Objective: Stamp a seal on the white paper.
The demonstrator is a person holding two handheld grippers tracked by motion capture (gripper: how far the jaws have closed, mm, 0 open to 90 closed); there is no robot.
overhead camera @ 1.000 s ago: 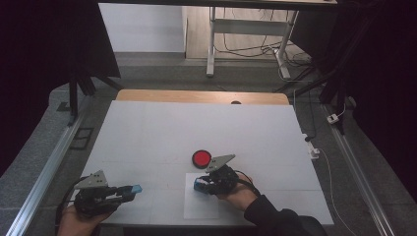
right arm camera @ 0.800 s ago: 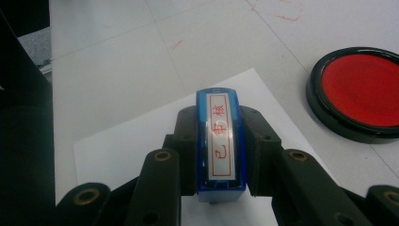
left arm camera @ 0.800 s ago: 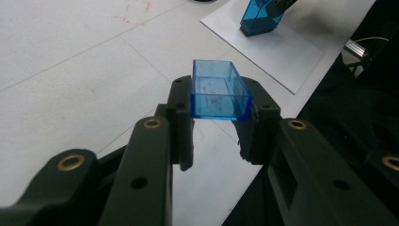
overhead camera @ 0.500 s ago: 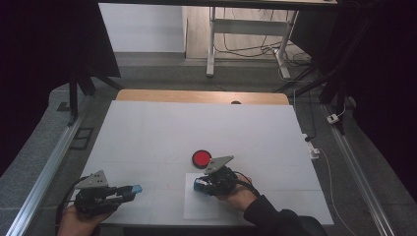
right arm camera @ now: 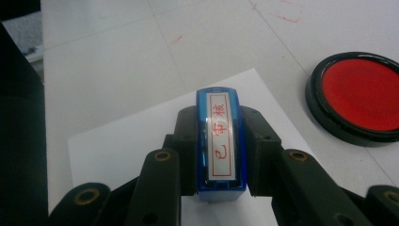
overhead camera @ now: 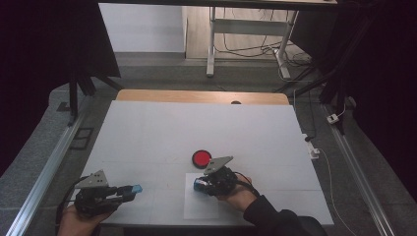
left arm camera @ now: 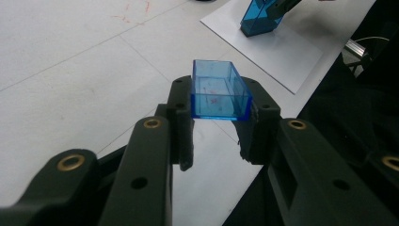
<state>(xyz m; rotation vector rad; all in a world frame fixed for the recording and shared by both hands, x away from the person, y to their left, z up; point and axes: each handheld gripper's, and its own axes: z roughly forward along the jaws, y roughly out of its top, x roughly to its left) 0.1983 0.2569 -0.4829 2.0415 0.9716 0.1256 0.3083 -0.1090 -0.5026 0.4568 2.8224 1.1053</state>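
Observation:
My left gripper (overhead camera: 133, 189) sits near the table's front left corner, shut on a clear blue rectangular stamp cap (left arm camera: 219, 92) whose open side faces up. My right gripper (overhead camera: 199, 185) is shut on a blue stamp (right arm camera: 221, 141) with a white label bearing red characters, and holds it over the white sheet of paper (overhead camera: 199, 206). The stamp (left arm camera: 259, 19) also appears at the top of the left gripper view, standing on the paper (left arm camera: 282, 52). A round red ink pad (overhead camera: 201, 158) in a black rim lies just beyond the right gripper, also seen as the ink pad (right arm camera: 360, 96) at right.
The white tabletop (overhead camera: 196, 128) has faint red marks and a wooden strip (overhead camera: 196, 96) along its far edge. Aluminium rails (overhead camera: 46, 172) run along both sides. Cables and a small white plug (overhead camera: 334, 118) lie on the floor at right.

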